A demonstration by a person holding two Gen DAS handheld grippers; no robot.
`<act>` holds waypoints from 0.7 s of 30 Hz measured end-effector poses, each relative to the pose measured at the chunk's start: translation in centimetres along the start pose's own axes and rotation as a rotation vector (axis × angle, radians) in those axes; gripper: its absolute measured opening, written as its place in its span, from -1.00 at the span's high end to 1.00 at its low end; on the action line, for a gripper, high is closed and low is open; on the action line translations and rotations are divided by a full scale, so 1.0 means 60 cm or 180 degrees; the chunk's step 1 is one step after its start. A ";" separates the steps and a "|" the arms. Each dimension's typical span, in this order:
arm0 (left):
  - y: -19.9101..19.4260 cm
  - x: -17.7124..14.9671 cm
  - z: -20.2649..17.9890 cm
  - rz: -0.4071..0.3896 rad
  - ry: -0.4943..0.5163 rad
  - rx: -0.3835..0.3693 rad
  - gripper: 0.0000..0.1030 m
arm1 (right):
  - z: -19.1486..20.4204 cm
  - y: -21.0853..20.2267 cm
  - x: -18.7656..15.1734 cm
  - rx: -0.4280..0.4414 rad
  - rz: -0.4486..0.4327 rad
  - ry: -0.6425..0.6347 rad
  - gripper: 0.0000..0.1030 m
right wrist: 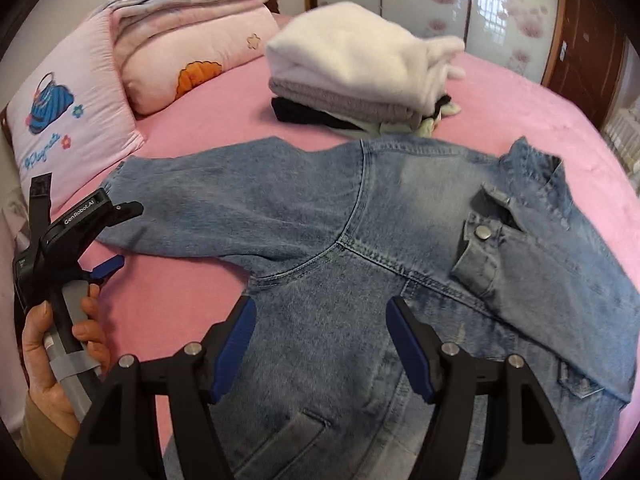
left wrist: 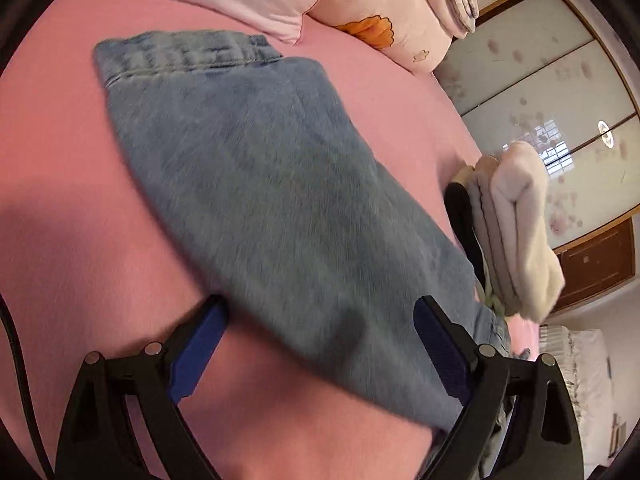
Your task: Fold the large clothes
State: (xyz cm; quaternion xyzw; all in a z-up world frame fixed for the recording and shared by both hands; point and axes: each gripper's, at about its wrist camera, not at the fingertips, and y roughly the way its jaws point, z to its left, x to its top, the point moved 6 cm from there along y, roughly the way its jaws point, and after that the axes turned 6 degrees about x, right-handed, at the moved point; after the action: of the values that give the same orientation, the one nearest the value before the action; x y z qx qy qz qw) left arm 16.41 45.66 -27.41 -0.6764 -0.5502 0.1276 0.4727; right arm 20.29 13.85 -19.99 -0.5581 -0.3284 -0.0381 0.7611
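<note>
A light blue denim jacket point(right wrist: 360, 240) lies spread on the pink bed point(right wrist: 180, 312). One sleeve point(right wrist: 192, 200) stretches out to the left; the other sleeve point(right wrist: 520, 264) is folded across the body. My right gripper point(right wrist: 320, 312) is open and empty, hovering over the jacket's lower body. My left gripper point(left wrist: 320, 312) is open and empty, its fingers either side of the outstretched sleeve point(left wrist: 260, 184), cuff at the far end. In the right wrist view the left gripper point(right wrist: 108, 268) shows at the left edge, held by a hand, just below that sleeve.
A stack of folded clothes point(right wrist: 360, 80), white on top, sits on the bed beyond the jacket; it also shows in the left wrist view point(left wrist: 516, 220). Pink pillows point(right wrist: 72, 120) and a folded quilt point(right wrist: 184, 4) lie at the head. Wardrobe doors point(right wrist: 460, 0) stand behind.
</note>
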 end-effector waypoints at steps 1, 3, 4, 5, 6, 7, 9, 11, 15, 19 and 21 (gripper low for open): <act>0.007 0.007 -0.004 -0.0066 -0.0024 -0.0010 -0.79 | -0.003 0.006 0.000 0.0021 0.0013 0.0039 -0.31; 0.014 0.020 -0.008 -0.0169 -0.0075 0.0021 -0.41 | -0.009 0.013 -0.003 0.0079 0.0040 0.0113 -0.31; 0.019 0.025 -0.008 -0.0211 -0.0088 0.0151 0.42 | -0.012 0.015 -0.006 0.0099 0.0051 0.0142 -0.31; 0.023 0.030 -0.006 -0.0206 -0.0106 0.0284 0.91 | -0.016 0.015 -0.010 0.0116 0.0059 0.0163 -0.31; 0.026 0.034 -0.007 -0.0177 -0.0152 0.0289 0.91 | -0.018 0.014 -0.012 0.0118 0.0062 0.0171 -0.31; 0.020 0.036 -0.013 -0.0250 -0.0256 0.0268 0.92 | -0.025 0.011 -0.016 0.0116 0.0061 0.0182 -0.31; -0.011 0.040 -0.041 -0.0481 -0.0123 0.0284 0.92 | -0.039 0.000 -0.019 0.0102 0.0033 0.0216 -0.31; -0.064 0.030 -0.114 -0.0870 0.0349 0.0365 0.93 | -0.063 -0.019 -0.022 0.0048 -0.0033 0.0287 -0.31; -0.141 -0.044 -0.287 -0.1025 0.1158 -0.0166 0.93 | -0.132 -0.071 -0.025 -0.0089 -0.0209 0.0543 -0.31; -0.182 -0.203 -0.448 -0.0876 0.2094 -0.0660 0.93 | -0.214 -0.137 -0.036 -0.0351 -0.0439 0.0817 -0.31; -0.178 -0.293 -0.495 -0.0700 0.2482 -0.0785 0.92 | -0.265 -0.176 -0.052 -0.0549 -0.0552 0.0958 -0.31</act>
State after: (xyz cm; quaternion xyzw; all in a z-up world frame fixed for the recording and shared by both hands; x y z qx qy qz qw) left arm 23.98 15.07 -9.72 -0.6628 -0.4102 -0.2559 0.5717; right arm 20.65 -4.95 -15.55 -0.5788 -0.2533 -0.2145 0.7449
